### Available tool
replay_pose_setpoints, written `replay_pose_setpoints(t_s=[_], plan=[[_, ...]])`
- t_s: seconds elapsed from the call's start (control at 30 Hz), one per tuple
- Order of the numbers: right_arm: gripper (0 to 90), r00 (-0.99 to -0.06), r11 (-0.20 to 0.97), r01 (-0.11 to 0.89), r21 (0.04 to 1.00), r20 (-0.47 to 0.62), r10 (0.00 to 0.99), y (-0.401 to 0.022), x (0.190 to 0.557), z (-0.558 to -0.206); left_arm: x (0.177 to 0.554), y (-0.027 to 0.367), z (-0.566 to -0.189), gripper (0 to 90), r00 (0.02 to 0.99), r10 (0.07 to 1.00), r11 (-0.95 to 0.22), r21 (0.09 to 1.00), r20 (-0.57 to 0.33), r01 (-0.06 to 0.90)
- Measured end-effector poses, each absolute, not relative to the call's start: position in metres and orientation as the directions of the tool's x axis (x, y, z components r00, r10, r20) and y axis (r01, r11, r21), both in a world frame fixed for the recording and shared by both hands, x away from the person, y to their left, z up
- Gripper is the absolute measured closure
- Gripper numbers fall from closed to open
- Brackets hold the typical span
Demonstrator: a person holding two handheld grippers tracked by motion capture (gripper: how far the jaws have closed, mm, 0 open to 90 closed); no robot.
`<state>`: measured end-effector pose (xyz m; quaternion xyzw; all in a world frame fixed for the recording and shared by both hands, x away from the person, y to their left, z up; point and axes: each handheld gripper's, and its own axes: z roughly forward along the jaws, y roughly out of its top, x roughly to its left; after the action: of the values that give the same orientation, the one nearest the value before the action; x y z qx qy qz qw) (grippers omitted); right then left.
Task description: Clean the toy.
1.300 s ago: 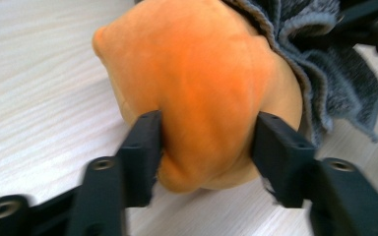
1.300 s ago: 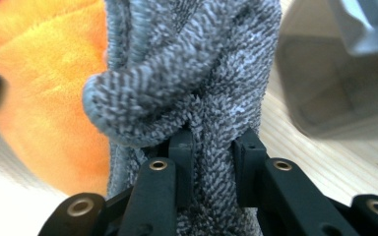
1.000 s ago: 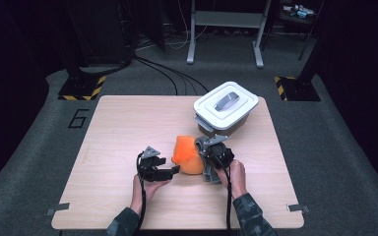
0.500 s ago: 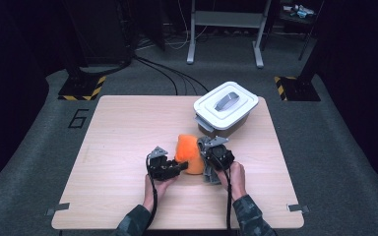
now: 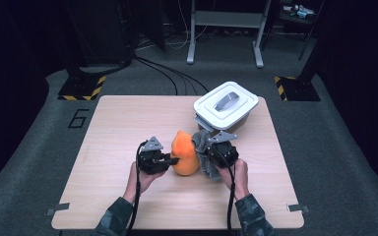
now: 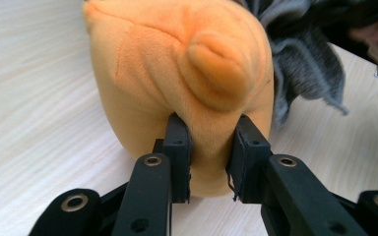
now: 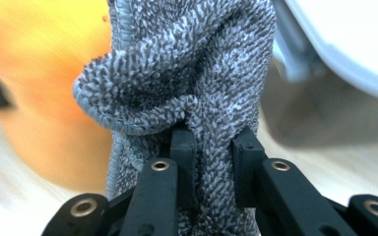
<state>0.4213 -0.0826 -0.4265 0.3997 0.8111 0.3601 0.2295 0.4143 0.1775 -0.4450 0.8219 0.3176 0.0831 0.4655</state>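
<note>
Fingers [image 6: 177, 147] of the left gripper [image 6: 209, 157], just closed, are clamped on the orange plush toy [image 6: 177, 69]; the right gripper [image 7: 211, 162] is clenched on the grey cloth [image 7: 187, 73] beside the toy. Both grips should be kept firm while the cloth is drawn clear of the toy.

The lidded white bin [image 5: 225, 105] blocks the table's [image 5: 118, 128] far right corner (its left half lies open).

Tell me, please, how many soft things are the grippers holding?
2: an orange plush pinched in the left gripper, and a grey cloth in the right gripper, just right of the plush.
</note>
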Motion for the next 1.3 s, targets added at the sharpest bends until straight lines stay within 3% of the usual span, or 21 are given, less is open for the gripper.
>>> replay_pose_setpoints(t_s=[0.13,0.23,0.3,0.37,0.4,0.53,0.6,0.73,0.93,1.03,1.1,1.2,1.23,1.3], plan=[[76.4,-0.611,0.448,0.474,0.758,-0.084,0.787,-0.064,0.421,-0.426,0.417,0.175,-0.453,69.6,0.783,0.597,-0.368,0.808,-0.174,0.460],[76.8,-0.600,0.422,0.502,0.755,-0.047,0.798,-0.064,0.426,-0.441,0.412,0.172,-0.461,52.9,0.734,0.644,-0.289,0.820,-0.215,0.493],[76.8,-0.597,0.408,0.517,0.753,-0.024,0.802,-0.070,0.429,-0.445,0.408,0.169,-0.465,35.9,0.676,0.697,-0.221,0.826,-0.238,0.519],[76.9,-0.588,0.403,0.528,0.748,-0.021,0.808,-0.071,0.430,-0.446,0.406,0.160,-0.470,29.0,0.650,0.721,-0.198,0.829,-0.238,0.523],[76.8,-0.582,0.407,0.535,0.741,-0.026,0.813,-0.070,0.429,-0.446,0.402,0.155,-0.474,31.3,0.641,0.728,-0.177,0.836,-0.243,0.519],[76.8,-0.572,0.410,0.543,0.733,-0.034,0.819,-0.071,0.427,-0.451,0.396,0.148,-0.482,56.2,0.634,0.736,-0.156,0.852,-0.237,0.500],[76.7,-0.580,0.434,0.547,0.716,-0.050,0.813,-0.074,0.428,-0.448,0.396,0.150,-0.480,63.7,0.649,0.726,-0.172,0.856,-0.225,0.488],[76.8,-0.578,0.438,0.522,0.732,-0.074,0.813,-0.081,0.424,-0.425,0.393,0.151,-0.482,67.4,0.672,0.706,-0.186,0.856,-0.226,0.482],[76.7,-0.641,0.471,0.449,0.760,-0.094,0.762,-0.062,0.425,-0.378,0.389,0.143,-0.479,67.9,0.735,0.656,-0.259,0.863,-0.173,0.434],[76.9,-0.672,0.560,0.452,0.694,-0.149,0.726,-0.042,0.435,-0.394,0.388,0.142,-0.483,66.7,0.732,0.661,-0.258,0.866,-0.165,0.429],[77.2,-0.660,0.544,0.480,0.689,-0.126,0.741,-0.041,0.438,-0.404,0.386,0.144,-0.484,59.5,0.730,0.667,-0.266,0.866,-0.152,0.424],[77.3,-0.641,0.517,0.497,0.697,-0.106,0.760,-0.047,0.438,-0.413,0.379,0.139,-0.486,37.1,0.686,0.715,-0.246,0.871,-0.133,0.425],[77.3,-0.636,0.517,0.502,0.694,-0.109,0.764,-0.048,0.438,-0.414,0.379,0.136,-0.487,34.1,0.681,0.724,-0.256,0.871,-0.115,0.419],[77.4,-0.635,0.519,0.501,0.692,-0.114,0.764,-0.050,0.437,-0.415,0.379,0.133,-0.492,42.3,0.681,0.721,-0.240,0.876,-0.128,0.419]])
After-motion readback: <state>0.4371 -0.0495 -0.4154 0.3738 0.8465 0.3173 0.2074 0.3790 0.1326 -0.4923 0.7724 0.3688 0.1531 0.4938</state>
